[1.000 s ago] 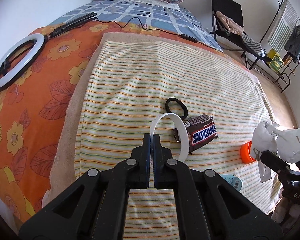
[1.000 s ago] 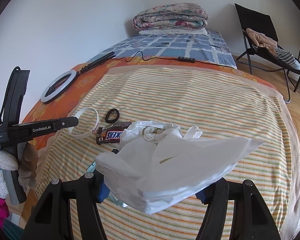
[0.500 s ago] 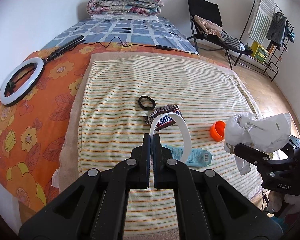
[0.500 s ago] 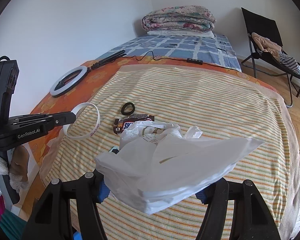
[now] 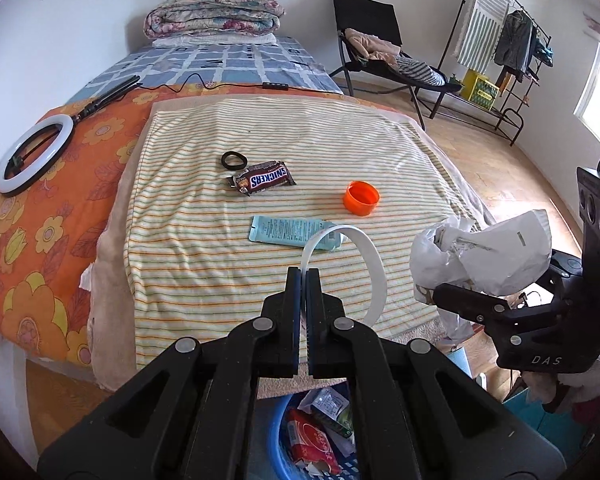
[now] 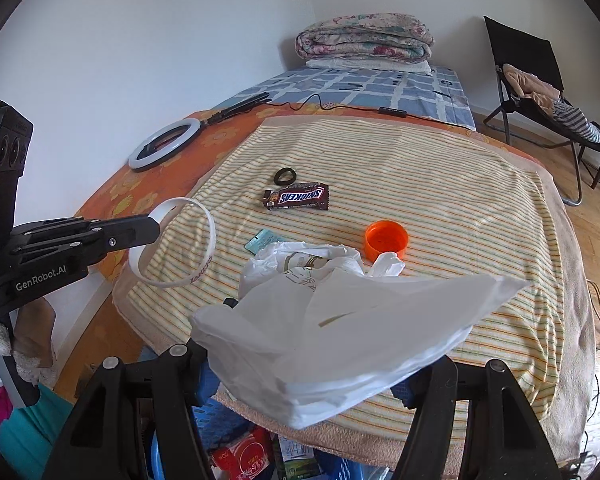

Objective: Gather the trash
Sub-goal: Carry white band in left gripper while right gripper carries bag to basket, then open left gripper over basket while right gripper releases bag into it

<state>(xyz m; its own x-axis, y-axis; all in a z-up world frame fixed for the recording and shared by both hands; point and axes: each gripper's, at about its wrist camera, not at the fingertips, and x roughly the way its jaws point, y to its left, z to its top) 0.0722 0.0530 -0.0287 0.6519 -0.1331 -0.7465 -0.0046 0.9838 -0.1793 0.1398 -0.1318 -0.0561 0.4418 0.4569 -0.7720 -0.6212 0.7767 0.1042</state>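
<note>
left wrist view: i sit above the blue basket [image 5: 284, 444] at the bed's edge.
white bag [image 6: 340, 328]: right gripper [image 6: 300, 364] holds it, jaws wide; i release over the basket.
white ring [image 5: 366, 264]: left gripper [image 5: 304, 280] pinches it tight; i drop it only once centred.

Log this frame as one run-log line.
left gripper: shut on white wristband | right gripper: holding white plastic bag | blue basket: below | Snickers wrapper: on bed

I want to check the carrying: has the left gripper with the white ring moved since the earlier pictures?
Yes. The left gripper, shut on the white ring, has pulled back from the Snickers wrapper toward the bed's near edge, above the blue basket.
</note>
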